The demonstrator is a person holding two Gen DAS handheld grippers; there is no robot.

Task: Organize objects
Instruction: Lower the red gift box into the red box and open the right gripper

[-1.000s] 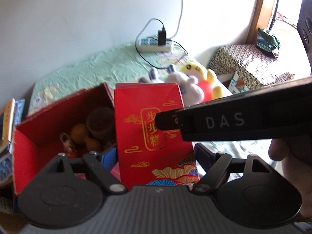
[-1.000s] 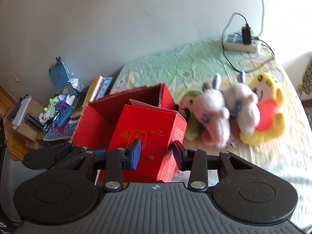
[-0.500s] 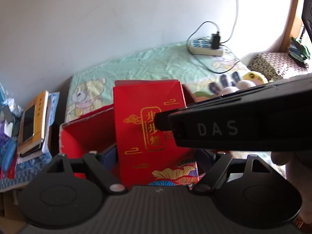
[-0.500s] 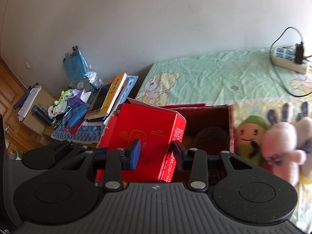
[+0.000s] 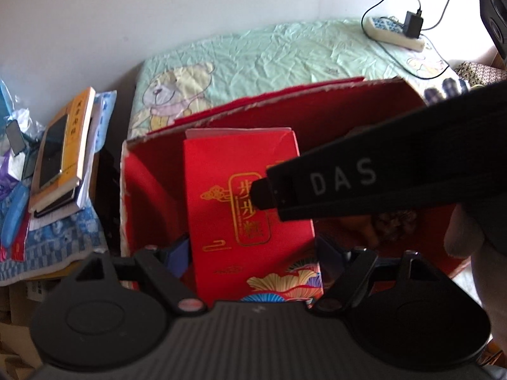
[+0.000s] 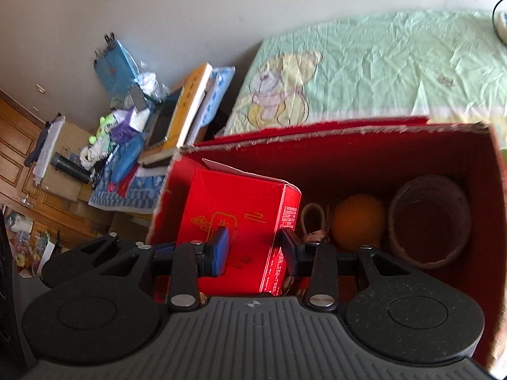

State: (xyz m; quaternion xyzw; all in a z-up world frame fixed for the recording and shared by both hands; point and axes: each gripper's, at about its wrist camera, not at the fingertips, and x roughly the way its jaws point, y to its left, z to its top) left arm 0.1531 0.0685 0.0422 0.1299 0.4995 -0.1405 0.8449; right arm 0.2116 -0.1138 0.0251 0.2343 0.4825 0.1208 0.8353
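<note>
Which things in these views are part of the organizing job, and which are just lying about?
In use: red gift box, held by both claws, left and right; large red carton; orange; brown cup.

Lying about: books, power strip, bedsheet.

A bed (image 5: 285, 53) under a crumpled pale-green sheet printed with a teddy bear (image 5: 177, 91) is filling the upper middle of both views. A white power strip (image 5: 393, 33) with a black plug in it is lying on the sheet at the upper right of the left wrist view. A large open red carton (image 6: 332, 145) is sitting at the bed's near edge, in the centre of both views, and is hiding the sheet below it.
</note>
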